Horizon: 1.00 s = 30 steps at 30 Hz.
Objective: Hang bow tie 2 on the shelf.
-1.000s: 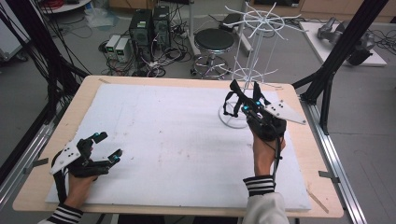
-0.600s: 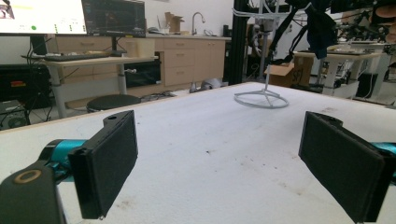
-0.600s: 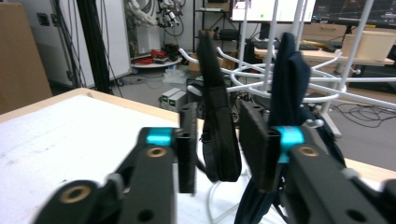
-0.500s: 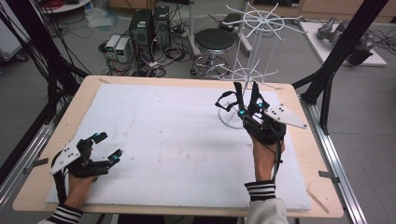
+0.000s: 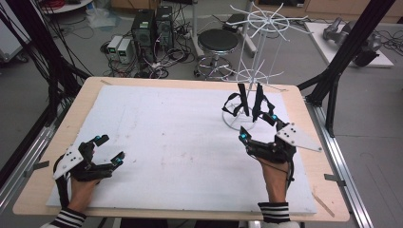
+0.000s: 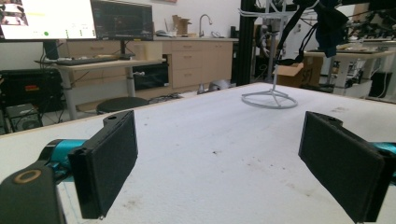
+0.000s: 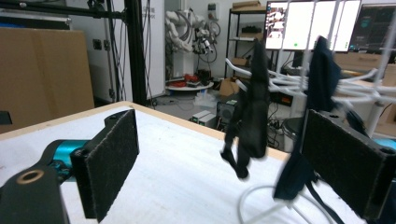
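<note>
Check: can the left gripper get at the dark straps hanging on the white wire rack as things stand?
Probably yes, though not from where it rests. The left gripper sits open at the near left corner; the dark straps hang on the white wire rack far right. Bare white mat lies between, but the right gripper is close by the straps.

I count two tools: my left tool (image 5: 107,151) and my right tool (image 5: 259,129), one per hand. One white wire rack (image 5: 259,71) stands on the one worktop (image 5: 166,137). Two dark garments (image 5: 249,102) hang from the rack. One round stool (image 5: 217,42) sits behind it.
</note>
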Motion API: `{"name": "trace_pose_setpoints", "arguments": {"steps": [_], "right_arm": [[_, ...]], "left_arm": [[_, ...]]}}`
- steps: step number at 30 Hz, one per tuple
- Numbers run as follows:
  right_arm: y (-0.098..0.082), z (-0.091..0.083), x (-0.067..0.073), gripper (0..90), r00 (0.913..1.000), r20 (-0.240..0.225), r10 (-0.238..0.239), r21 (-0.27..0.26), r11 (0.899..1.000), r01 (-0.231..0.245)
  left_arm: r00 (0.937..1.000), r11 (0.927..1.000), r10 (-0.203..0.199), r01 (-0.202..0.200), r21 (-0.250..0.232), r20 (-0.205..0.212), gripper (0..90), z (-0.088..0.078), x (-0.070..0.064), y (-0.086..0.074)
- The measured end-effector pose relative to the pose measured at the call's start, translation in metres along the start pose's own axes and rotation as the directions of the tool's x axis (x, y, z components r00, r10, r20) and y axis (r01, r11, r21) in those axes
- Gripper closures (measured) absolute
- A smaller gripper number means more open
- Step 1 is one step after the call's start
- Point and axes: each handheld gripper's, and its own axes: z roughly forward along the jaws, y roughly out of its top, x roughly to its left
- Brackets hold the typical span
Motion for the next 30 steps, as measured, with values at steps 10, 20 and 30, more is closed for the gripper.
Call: {"name": "trace_pose_setpoints", "arguments": {"steps": [10, 20, 30], "right_arm": [[-0.057, -0.033, -0.010, 11.0, 0.9991, 0.042, 0.011, -0.035, 0.999, -0.010], [-0.098, -0.040, -0.019, 11.0, 0.9956, 0.076, 0.054, -0.017, 0.998, -0.053], [-0.109, -0.039, -0.018, 11.1, 0.9973, 0.071, 0.018, 0.003, 1.000, -0.019]], "left_arm": [[0.9996, 0.9999, 0.005, -0.005, -0.013, -0.027, 12.2, 0.001, -0.006, -0.004], [0.9990, 0.9997, 0.012, -0.013, -0.021, -0.043, 12.2, 0.000, -0.009, -0.008], [0.9990, 0.9996, 0.019, -0.020, -0.021, -0.039, 12.1, 0.000, -0.010, -0.009]]}}
